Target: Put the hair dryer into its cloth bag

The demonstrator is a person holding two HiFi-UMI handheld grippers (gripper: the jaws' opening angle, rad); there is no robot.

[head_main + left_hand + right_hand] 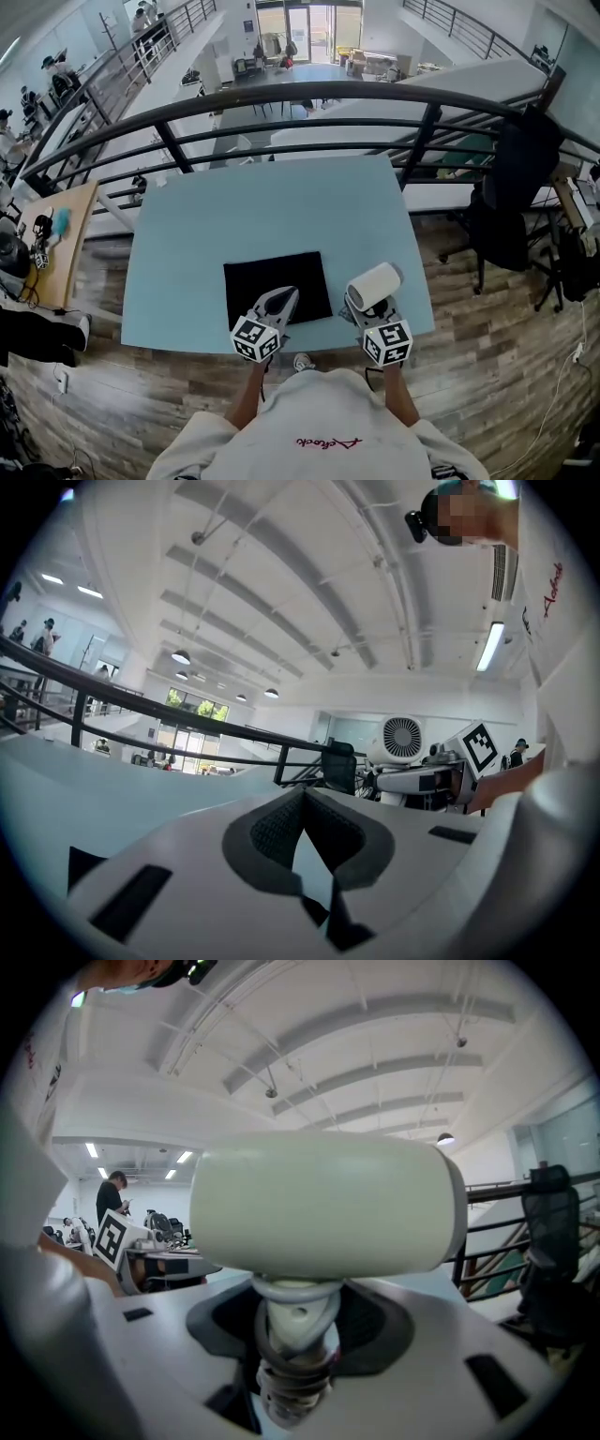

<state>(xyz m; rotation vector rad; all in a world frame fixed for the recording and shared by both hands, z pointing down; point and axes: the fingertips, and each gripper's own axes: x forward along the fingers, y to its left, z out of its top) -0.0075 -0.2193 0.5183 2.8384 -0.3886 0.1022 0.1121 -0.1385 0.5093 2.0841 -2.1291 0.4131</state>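
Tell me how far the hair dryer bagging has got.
Done: the right tool grips the hair dryer by its handle, above the table. In hand: the left tool, shut, is at the near edge of the cloth bag. Left: the bag lies flat, the dryer wholly outside it; opening and insertion remain.

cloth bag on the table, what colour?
The cloth bag is plain black; the head view shows it best.
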